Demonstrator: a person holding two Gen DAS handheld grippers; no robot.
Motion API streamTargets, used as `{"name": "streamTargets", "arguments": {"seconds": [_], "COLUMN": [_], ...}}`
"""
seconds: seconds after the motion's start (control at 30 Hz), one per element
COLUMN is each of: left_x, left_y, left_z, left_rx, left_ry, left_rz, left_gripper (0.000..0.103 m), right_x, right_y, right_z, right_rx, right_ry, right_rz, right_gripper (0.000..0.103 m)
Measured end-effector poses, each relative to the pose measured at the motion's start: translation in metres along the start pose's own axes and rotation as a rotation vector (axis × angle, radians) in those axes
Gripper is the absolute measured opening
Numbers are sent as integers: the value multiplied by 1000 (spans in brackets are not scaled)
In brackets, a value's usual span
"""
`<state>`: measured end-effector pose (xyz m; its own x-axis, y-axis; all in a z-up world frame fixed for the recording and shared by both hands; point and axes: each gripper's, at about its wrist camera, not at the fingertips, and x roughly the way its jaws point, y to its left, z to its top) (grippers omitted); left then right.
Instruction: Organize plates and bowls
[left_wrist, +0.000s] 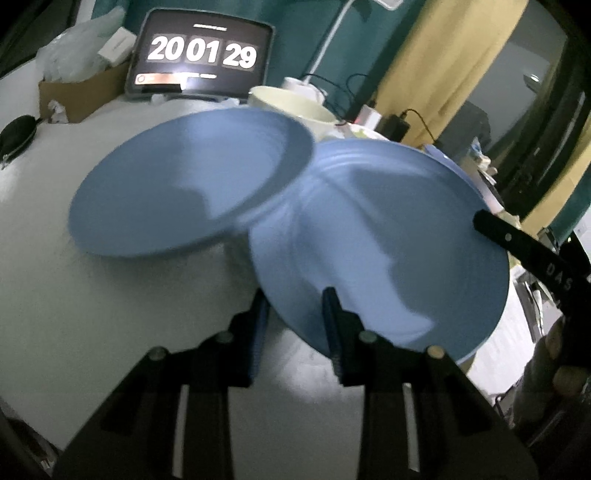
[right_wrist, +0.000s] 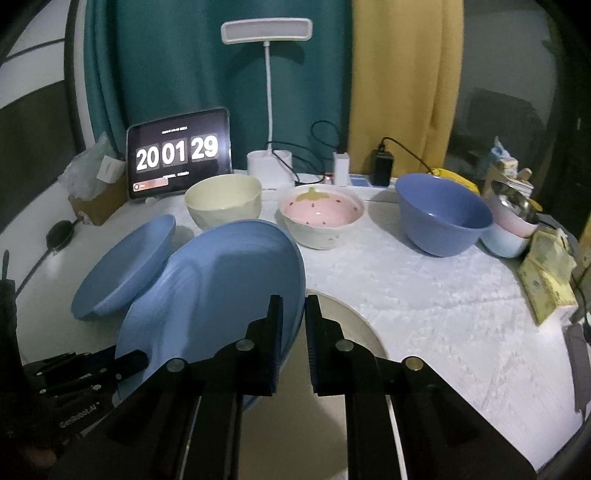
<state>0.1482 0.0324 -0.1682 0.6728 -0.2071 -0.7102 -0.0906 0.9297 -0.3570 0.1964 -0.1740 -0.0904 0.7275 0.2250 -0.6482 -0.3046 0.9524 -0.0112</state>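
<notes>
Two handheld grippers lift a blue plate (right_wrist: 221, 280) clear of a white cloth-covered table (right_wrist: 424, 295), each pinching the rim from its own side. The right gripper (right_wrist: 293, 332) has its jaws pressed nearly together on the plate's near edge, the rim wedged between the pads. The left gripper (left_wrist: 295, 325) nips the opposite edge, one finger above the rim and one below. The plate hangs tilted between the two tools, its far edge riding over the rim of a second blue plate (right_wrist: 125, 266), which lies just beyond and to the left of the right gripper. Whether the two plates touch cannot be told.

Ahead of the right gripper stand a cream bowl (right_wrist: 223, 201), a pink strawberry bowl (right_wrist: 321, 216) and a blue bowl (right_wrist: 443, 214). A clock screen (right_wrist: 177, 153) glows behind them.

The plate looks stiff, smooth and glazed, likely slippery under narrow pads and apt to chip if it knocks its neighbour. The raised rim is the only sound place to hold it; a deeper bite on the rim should stop it swinging.
</notes>
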Motion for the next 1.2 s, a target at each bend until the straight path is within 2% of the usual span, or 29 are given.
{"name": "streamTargets", "arguments": {"seconds": [0.5,1.2], "left_x": [-13,13], "left_y": [-44,-66], "left_z": [-4,-15], "left_rx": [117,201], "left_ry": [-18,45], "left_rz": [-15,76], "left_gripper": [30,30], "right_x": [-35,-1], "right_y": [-40,-68], "right_z": [-25,-56], "right_rx": [78,150], "right_ry": [-30,53], "right_rz": [-36,-10], "right_gripper": [13,13]}}
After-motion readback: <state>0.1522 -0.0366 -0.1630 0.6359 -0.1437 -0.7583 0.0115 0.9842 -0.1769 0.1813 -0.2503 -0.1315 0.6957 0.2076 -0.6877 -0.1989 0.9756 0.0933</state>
